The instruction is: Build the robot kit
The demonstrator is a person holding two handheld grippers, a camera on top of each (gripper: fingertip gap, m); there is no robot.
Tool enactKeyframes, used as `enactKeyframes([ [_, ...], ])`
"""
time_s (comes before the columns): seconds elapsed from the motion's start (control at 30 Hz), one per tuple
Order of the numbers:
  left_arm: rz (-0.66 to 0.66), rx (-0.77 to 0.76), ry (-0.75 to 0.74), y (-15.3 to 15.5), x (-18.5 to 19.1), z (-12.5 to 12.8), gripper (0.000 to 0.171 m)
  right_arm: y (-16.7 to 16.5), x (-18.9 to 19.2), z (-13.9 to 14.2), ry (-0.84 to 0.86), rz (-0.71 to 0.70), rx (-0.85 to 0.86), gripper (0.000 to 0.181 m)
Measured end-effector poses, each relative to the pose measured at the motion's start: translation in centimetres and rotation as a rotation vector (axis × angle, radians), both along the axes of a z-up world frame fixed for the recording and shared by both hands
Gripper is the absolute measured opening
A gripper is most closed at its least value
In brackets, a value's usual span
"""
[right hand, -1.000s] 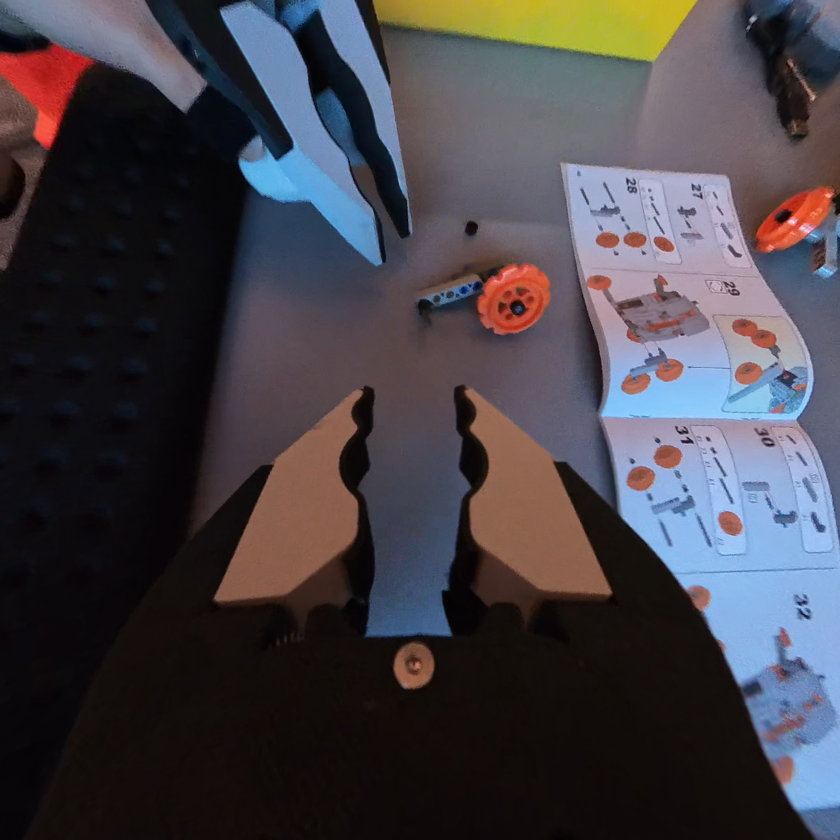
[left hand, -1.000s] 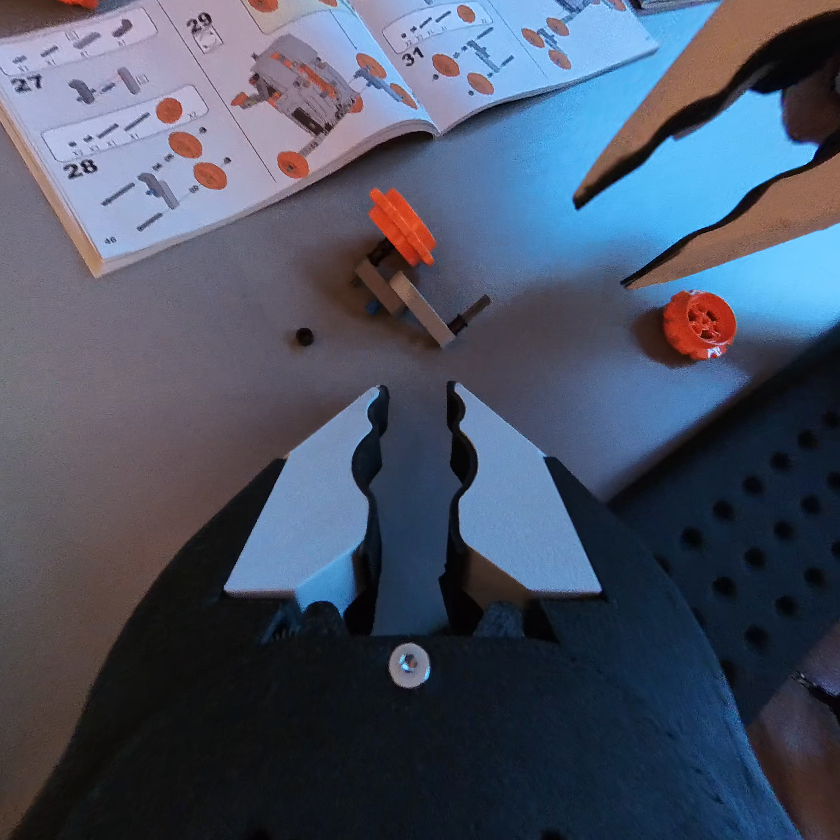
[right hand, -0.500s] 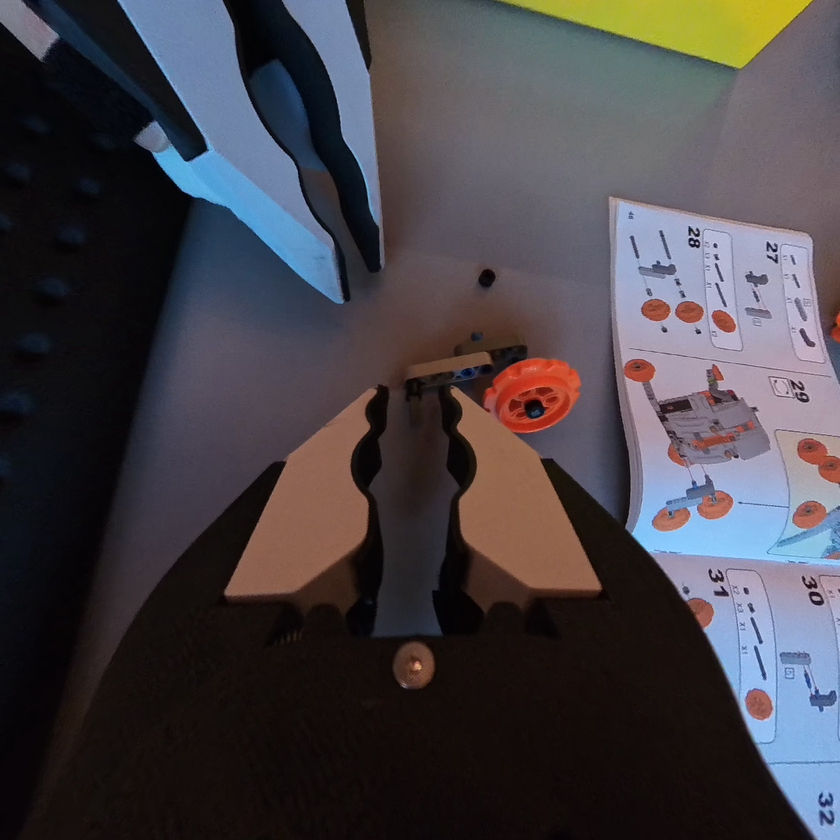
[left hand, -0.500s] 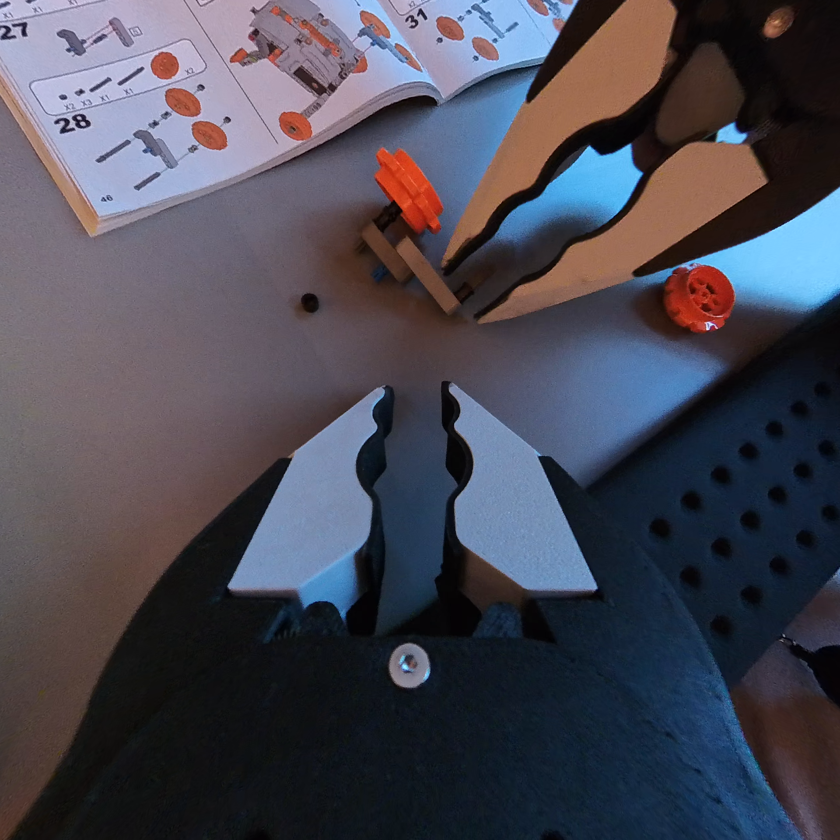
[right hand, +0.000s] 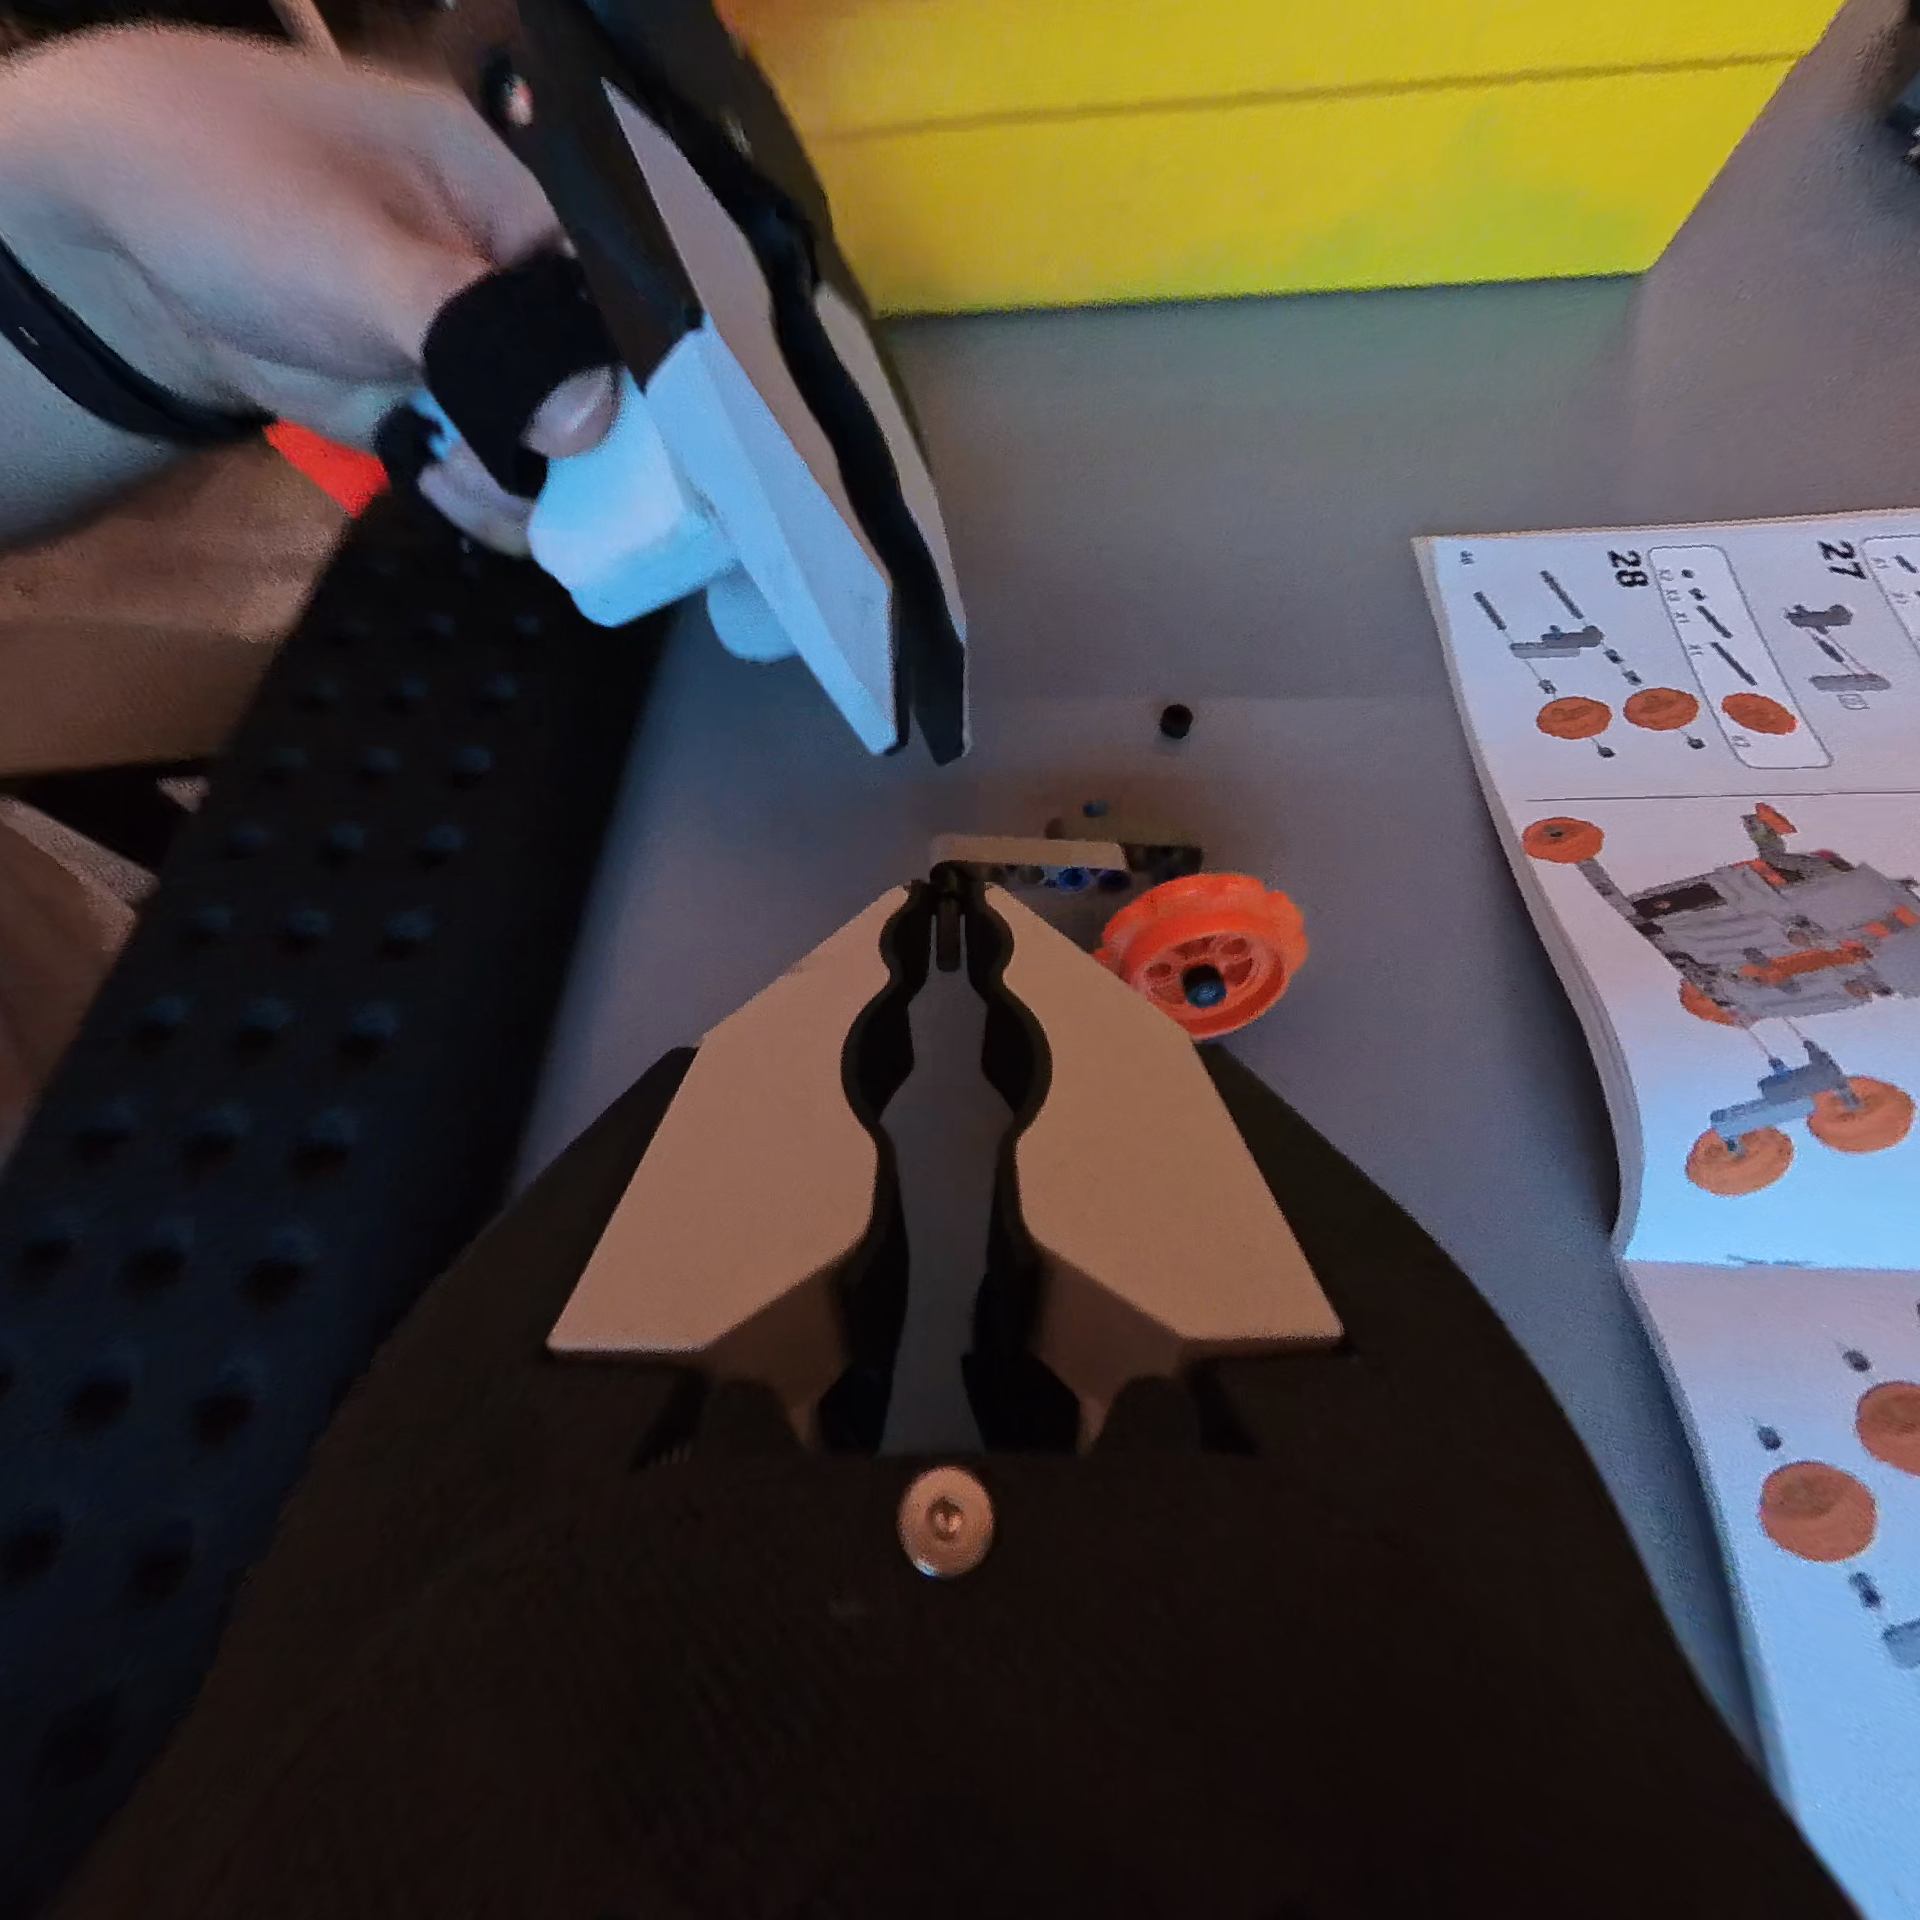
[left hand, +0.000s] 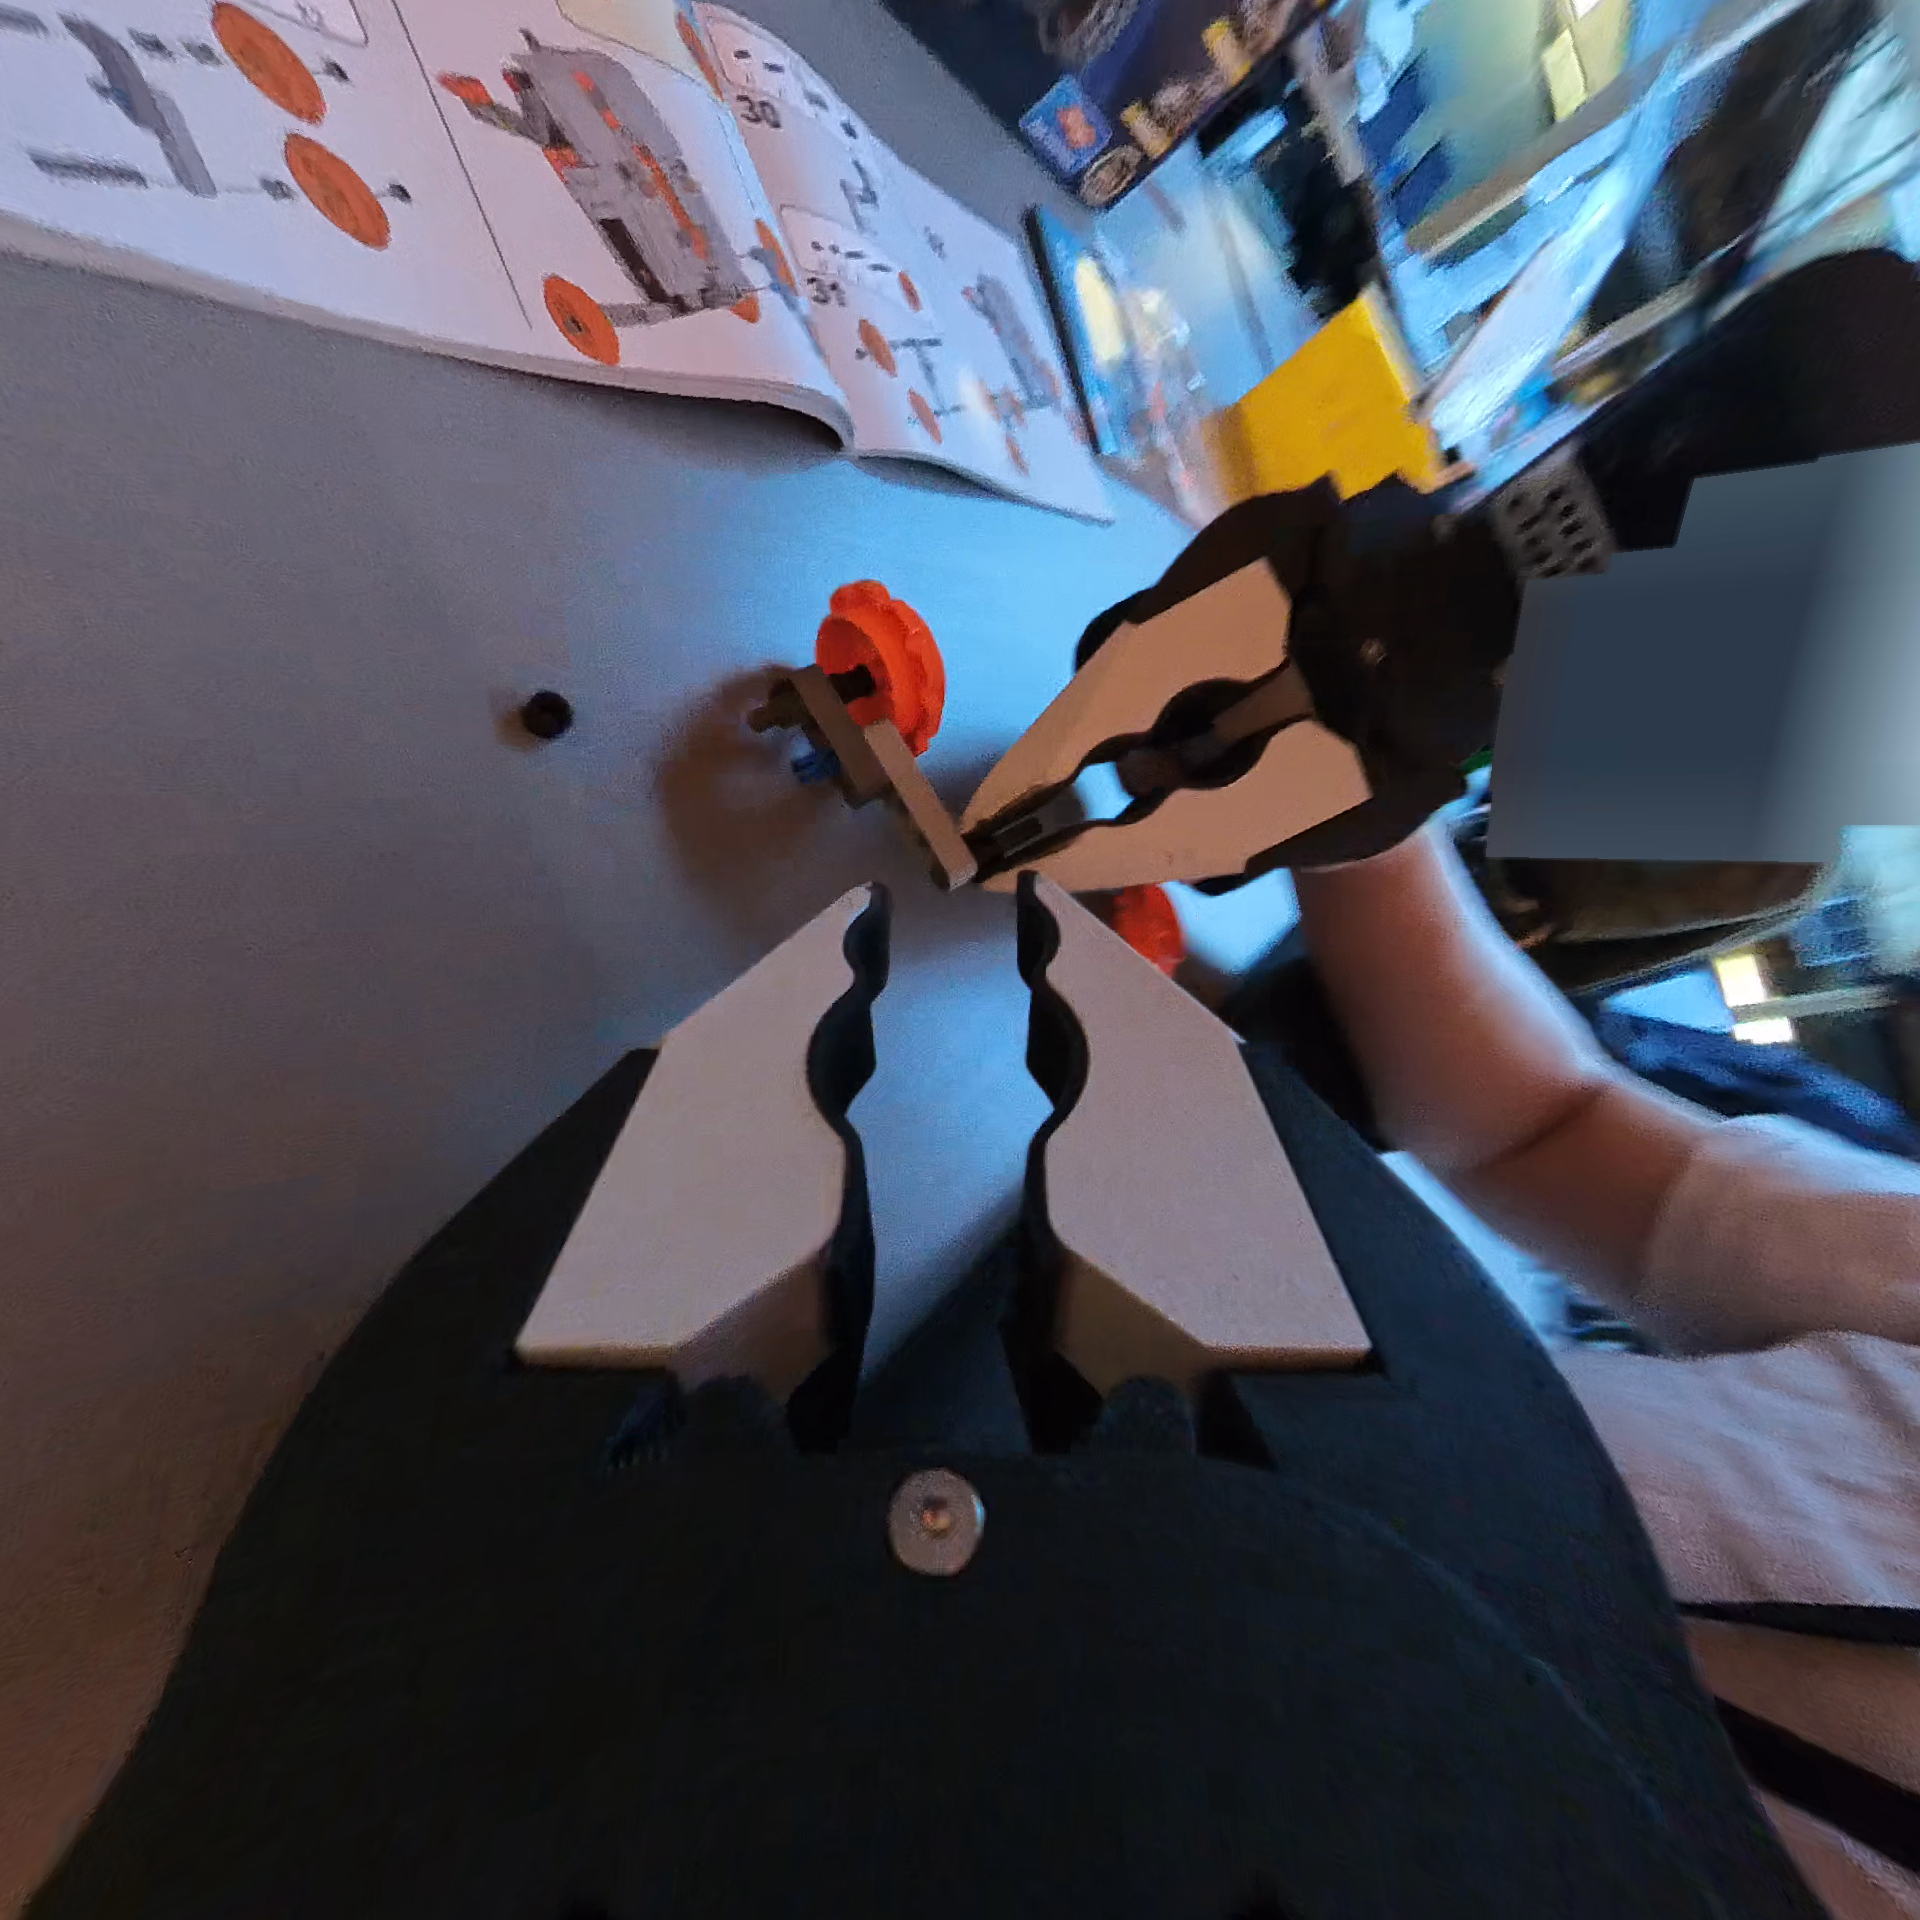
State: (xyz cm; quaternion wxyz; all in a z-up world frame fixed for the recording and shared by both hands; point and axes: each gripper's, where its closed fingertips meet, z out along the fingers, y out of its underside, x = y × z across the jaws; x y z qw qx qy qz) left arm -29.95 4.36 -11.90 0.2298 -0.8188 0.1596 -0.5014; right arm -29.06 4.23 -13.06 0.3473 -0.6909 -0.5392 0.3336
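on the grey counter [right hand: 1351, 436], the right hand-held gripper [right hand: 948, 906] is pinching its tips together on the dark axle pin [right hand: 948, 930] sticking out of a small grey beam assembly [left hand: 883, 764], which is carrying an orange wheel [right hand: 1205, 951]. the left hand-held gripper [left hand: 951, 899] is hovering just beside the beam's end, its fingers standing apart and holding nothing. a tiny black piece [left hand: 545, 714] is lying near the assembly, an open instruction booklet [right hand: 1704, 935] is lying further off, and a yellow box [right hand: 1247, 135] is sitting behind.
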Motion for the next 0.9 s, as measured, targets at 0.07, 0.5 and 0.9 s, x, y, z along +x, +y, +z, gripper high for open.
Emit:
enactKeyframes([
  [0.07,-0.005,-0.098,-0.115,-0.3,0.6,0.7,0.02,-0.2,0.2,1.0,0.078,-0.018,-0.048,0.005],
  [0.5,-0.003,-0.384,-0.393,-0.9,4.0,1.2,0.009,-1.2,1.1,2.1,0.197,-0.006,-0.082,0.005],
  [0.9,-0.036,-0.215,-0.302,-1.8,4.1,1.7,0.005,-4.3,11.3,1.8,-0.061,-0.123,0.007,0.052],
])
